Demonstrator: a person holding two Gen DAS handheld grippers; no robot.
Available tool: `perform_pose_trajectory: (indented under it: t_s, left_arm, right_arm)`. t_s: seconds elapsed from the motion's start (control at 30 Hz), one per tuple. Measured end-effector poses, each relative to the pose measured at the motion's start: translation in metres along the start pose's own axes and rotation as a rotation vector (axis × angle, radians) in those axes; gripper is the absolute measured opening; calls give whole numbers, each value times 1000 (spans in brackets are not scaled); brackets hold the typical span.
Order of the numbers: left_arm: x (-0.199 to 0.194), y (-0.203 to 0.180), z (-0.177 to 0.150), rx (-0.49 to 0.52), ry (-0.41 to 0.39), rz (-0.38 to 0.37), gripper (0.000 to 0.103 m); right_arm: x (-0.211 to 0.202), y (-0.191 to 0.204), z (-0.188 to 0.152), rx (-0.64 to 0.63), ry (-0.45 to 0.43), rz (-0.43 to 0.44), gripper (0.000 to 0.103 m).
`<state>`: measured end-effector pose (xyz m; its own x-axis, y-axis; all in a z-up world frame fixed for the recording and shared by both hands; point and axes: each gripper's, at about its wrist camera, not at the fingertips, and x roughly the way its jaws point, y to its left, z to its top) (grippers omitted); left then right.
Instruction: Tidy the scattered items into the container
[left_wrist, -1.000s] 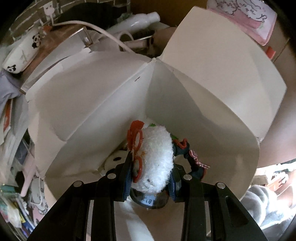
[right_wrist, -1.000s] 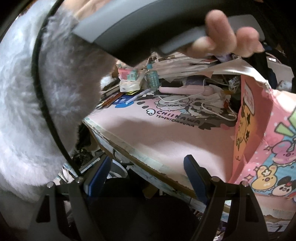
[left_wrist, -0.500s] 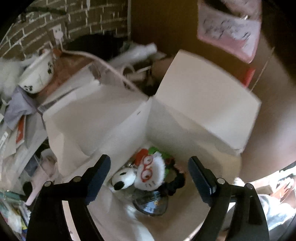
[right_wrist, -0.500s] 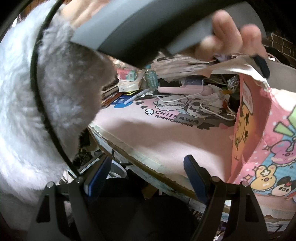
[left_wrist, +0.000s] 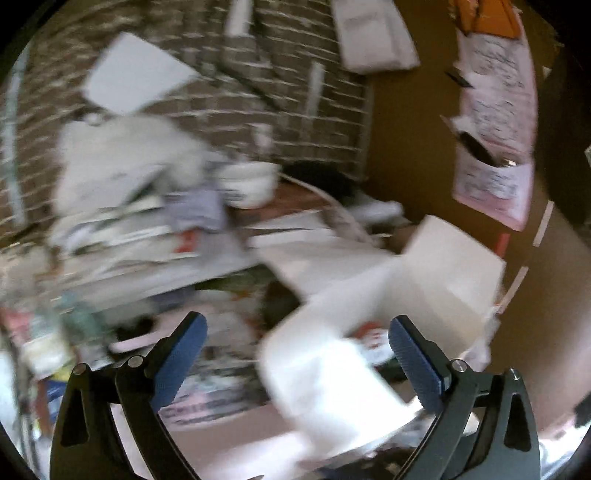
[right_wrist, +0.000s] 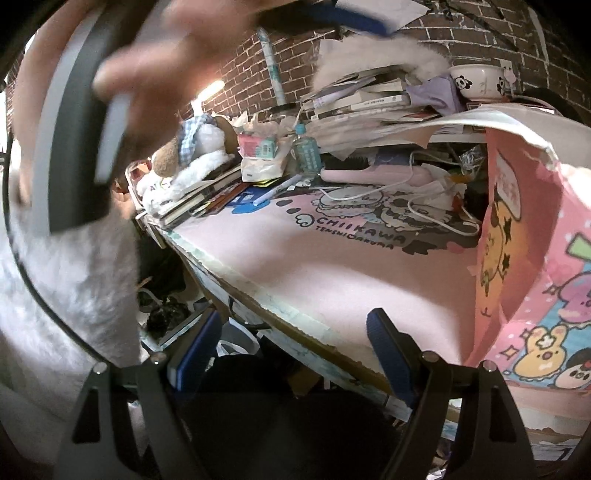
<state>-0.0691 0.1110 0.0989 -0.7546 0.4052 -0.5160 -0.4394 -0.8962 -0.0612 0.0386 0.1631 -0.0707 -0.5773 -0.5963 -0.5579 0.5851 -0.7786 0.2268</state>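
The left wrist view is blurred by motion. The white cardboard box (left_wrist: 436, 295) stands open at the lower right, with a glimpse of red and white toys (left_wrist: 373, 338) inside. My left gripper (left_wrist: 295, 354) is open and empty, raised above and to the left of the box. In the right wrist view my right gripper (right_wrist: 291, 347) is open and empty, hovering off the front edge of the pink desk mat (right_wrist: 332, 273). The box's pink cartoon-printed outer wall (right_wrist: 535, 280) stands at the right.
A plush dog (right_wrist: 192, 158), stacked books (right_wrist: 207, 192), a bottle (right_wrist: 306, 151), a pink flat device with white cable (right_wrist: 369, 173) and paper piles with a panda bowl (right_wrist: 476, 81) crowd the back of the desk. The person's hand and fuzzy sleeve (right_wrist: 74, 258) fill the left.
My left gripper opened, dropped the white plush with red glasses into the box, then pulled up and swung left. The right gripper stayed still.
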Motion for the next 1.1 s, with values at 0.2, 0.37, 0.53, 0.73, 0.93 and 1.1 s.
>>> perform_pose_trajectory:
  t_s: [0.2, 0.37, 0.53, 0.73, 0.93, 1.1]
  left_arm:
    - [-24, 40, -31, -55, -16, 148, 99]
    - [-34, 62, -56, -82, -26, 246, 99]
    - [-40, 81, -79, -126, -23, 300, 99]
    - [-39, 95, -98, -154, -24, 347, 99]
    - [-38, 103, -112, -153, -31, 399, 99]
    - [-33, 104, -121, -141, -32, 407, 99]
  right_arm:
    - [6, 6, 4, 6, -11, -28, 78]
    - [8, 11, 9, 15, -30, -97, 78]
    - [6, 12, 15, 28, -62, -173, 78]
    - [7, 6, 22, 76, -85, -232, 78]
    - [12, 3, 30, 130, -97, -331, 78]
    - [14, 3, 38, 169, -103, -427, 78]
